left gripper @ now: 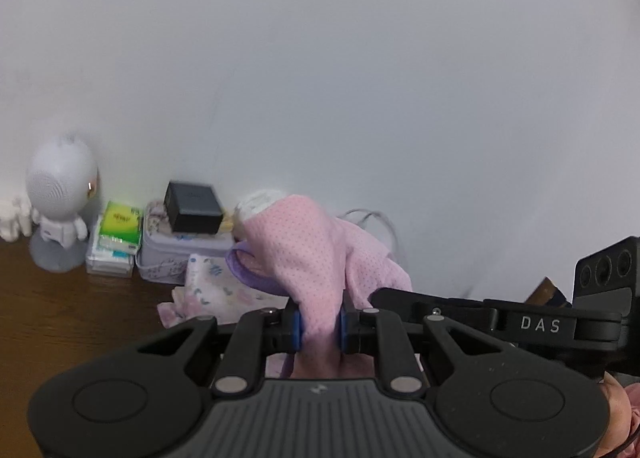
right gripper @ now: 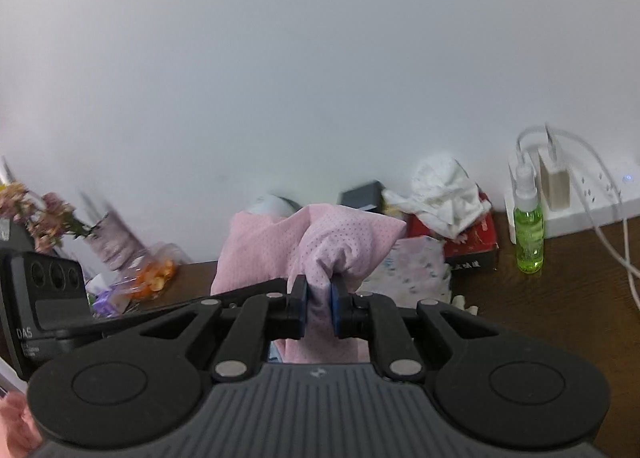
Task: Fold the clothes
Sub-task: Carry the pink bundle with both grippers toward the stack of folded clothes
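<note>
A pink dotted garment (left gripper: pixel 304 250) with a purple trim hangs bunched above the brown table (left gripper: pixel 60 306). My left gripper (left gripper: pixel 320 328) is shut on one part of it, the blue pads pinching the cloth. In the right wrist view the same pink garment (right gripper: pixel 340 242) is bunched between the pads of my right gripper (right gripper: pixel 319 308), which is shut on it. The two grippers are close side by side: the right one's black body (left gripper: pixel 560 322) shows at the right of the left wrist view, and the left one's body (right gripper: pixel 48 298) at the left of the right wrist view.
A floral cloth (left gripper: pixel 212 290) lies on the table behind the garment. Along the wall stand a white figurine (left gripper: pixel 60 210), tissue packs (left gripper: pixel 116 238), a tin with a black box (left gripper: pixel 192 208), a green spray bottle (right gripper: pixel 529 234), a red box (right gripper: pixel 472 242), a power strip (right gripper: pixel 580 202) with cables, and flowers (right gripper: pixel 44 218).
</note>
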`<state>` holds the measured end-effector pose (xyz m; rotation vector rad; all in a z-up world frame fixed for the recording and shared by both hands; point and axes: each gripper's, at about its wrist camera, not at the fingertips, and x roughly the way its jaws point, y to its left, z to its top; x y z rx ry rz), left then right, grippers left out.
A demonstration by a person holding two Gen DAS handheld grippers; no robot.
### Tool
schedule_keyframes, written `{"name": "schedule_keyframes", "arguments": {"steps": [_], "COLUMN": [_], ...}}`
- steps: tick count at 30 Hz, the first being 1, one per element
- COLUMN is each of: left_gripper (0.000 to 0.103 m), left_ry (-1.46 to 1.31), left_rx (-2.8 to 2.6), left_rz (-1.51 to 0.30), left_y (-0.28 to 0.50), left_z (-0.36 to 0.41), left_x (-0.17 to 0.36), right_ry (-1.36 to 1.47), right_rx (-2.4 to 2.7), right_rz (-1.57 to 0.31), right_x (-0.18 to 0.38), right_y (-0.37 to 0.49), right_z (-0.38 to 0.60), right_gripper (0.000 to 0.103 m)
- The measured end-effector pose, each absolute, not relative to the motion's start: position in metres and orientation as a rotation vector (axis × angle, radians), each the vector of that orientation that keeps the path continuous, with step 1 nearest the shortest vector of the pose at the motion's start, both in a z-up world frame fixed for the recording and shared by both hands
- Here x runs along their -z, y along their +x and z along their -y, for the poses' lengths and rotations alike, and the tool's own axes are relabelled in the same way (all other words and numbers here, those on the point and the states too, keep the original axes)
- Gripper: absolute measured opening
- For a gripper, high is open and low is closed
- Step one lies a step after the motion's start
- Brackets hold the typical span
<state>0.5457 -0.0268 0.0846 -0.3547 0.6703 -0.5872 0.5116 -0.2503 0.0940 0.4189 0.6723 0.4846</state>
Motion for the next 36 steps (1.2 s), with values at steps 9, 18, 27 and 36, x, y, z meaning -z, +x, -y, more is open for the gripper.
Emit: {"name": "schedule_keyframes", "arguments": {"steps": [9,18,27,36], "left_gripper": [0.016,0.081,0.017,0.016], "left_ry": [-0.426,-0.418,-0.134,-0.068], "left_rx": [0.618,0.539,0.451,0.383], "left_rz": [-0.708,-0.649,-0.468,-0.549], "left_y": [0.592,0.584,0.55,0.554], "left_z": [0.019,0.003,0.039,0.052], "left_x": [-0.03,-0.037,-0.076,-0.03], "right_ry": [0.487,0.509,0.155,0.073], "right_rx": [-0.451,-0.416,-0.302,-0.259], "right_rz": [-0.719,-0.666,-0.397,-0.471], "right_x": [-0.032,-0.027,-0.053,-0.011], "right_y": [0.555,0.549,0.519,0.526], "right_z": [0.262,0.27,0.214,0.185], "right_gripper": [0.011,0.041,0.018,0.013]}}
